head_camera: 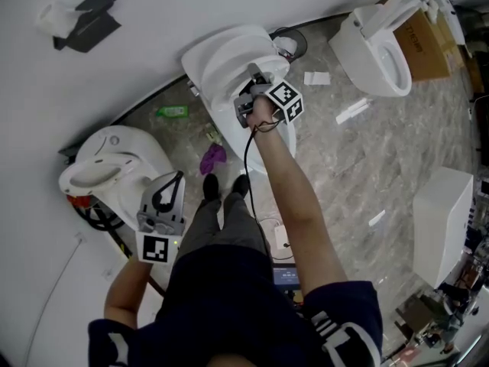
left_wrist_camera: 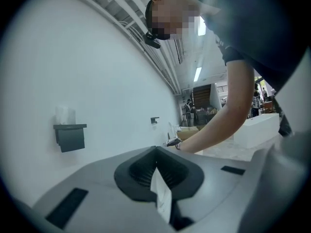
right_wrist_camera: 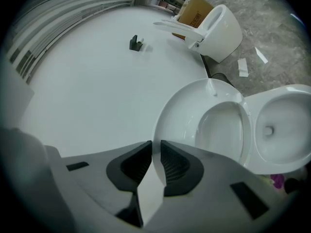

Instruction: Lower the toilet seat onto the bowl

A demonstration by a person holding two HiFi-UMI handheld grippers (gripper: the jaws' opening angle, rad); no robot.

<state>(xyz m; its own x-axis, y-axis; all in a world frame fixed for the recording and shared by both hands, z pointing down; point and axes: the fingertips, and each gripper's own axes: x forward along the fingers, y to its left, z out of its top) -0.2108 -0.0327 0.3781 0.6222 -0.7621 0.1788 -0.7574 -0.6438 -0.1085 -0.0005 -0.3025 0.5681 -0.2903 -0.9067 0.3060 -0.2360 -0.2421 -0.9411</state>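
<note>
The middle toilet [head_camera: 221, 63] stands against the wall with its seat and lid [right_wrist_camera: 182, 113] raised and the open bowl [right_wrist_camera: 284, 130] beside them. My right gripper [right_wrist_camera: 155, 147] is at the raised seat's outer rim, and the thin white edge runs between its dark pads [right_wrist_camera: 175, 165], which are closed on it. In the head view the right gripper [head_camera: 256, 79] reaches over the toilet at arm's length. My left gripper [head_camera: 177, 176] hangs low by the person's left side, away from that toilet. Its jaws [left_wrist_camera: 156, 149] meet with nothing between them.
Another toilet [head_camera: 114, 159] stands close on the left, a third [head_camera: 374, 48] with a cardboard box [head_camera: 424, 40] at the upper right. A white box [head_camera: 443, 220] sits at the right. A purple cloth [head_camera: 213, 157] and a green item [head_camera: 173, 112] lie on the floor. A dark holder [left_wrist_camera: 70, 136] hangs on the wall.
</note>
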